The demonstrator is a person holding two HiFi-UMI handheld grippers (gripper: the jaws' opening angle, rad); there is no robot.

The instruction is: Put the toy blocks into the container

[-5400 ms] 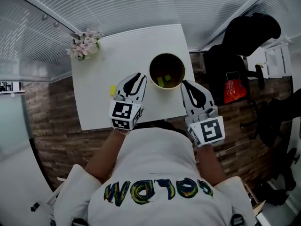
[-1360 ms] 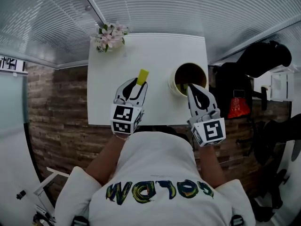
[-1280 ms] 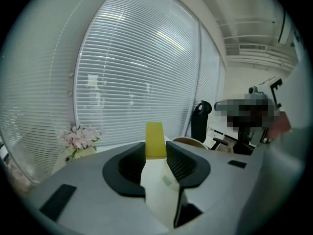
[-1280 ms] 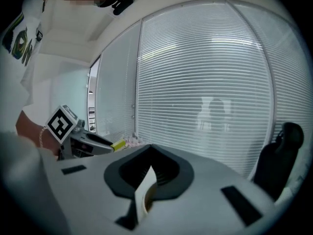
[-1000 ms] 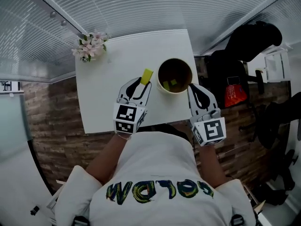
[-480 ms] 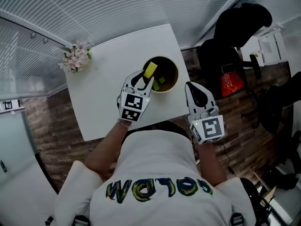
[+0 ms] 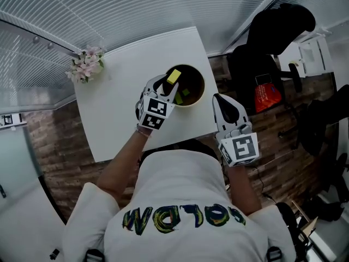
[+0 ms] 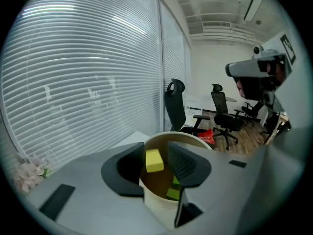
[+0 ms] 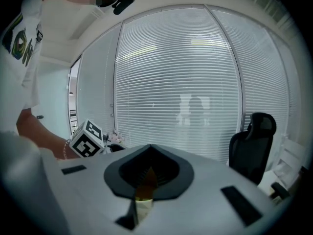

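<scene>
Noted above round cream paper container [image 7: 203, 84]: left tool [image 7: 168, 86], jaws just opening, yellow rectangular toy block [image 8: 154, 160] unclamped between them. Beside container: right tool [image 7: 219, 101] clenched, empty.

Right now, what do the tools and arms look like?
Same build on left tool and right tool: white bodies, black tapered jaws, each with a white cube bearing black square markers. No cables seen. Person wears a white short-sleeved T-shirt.
</scene>
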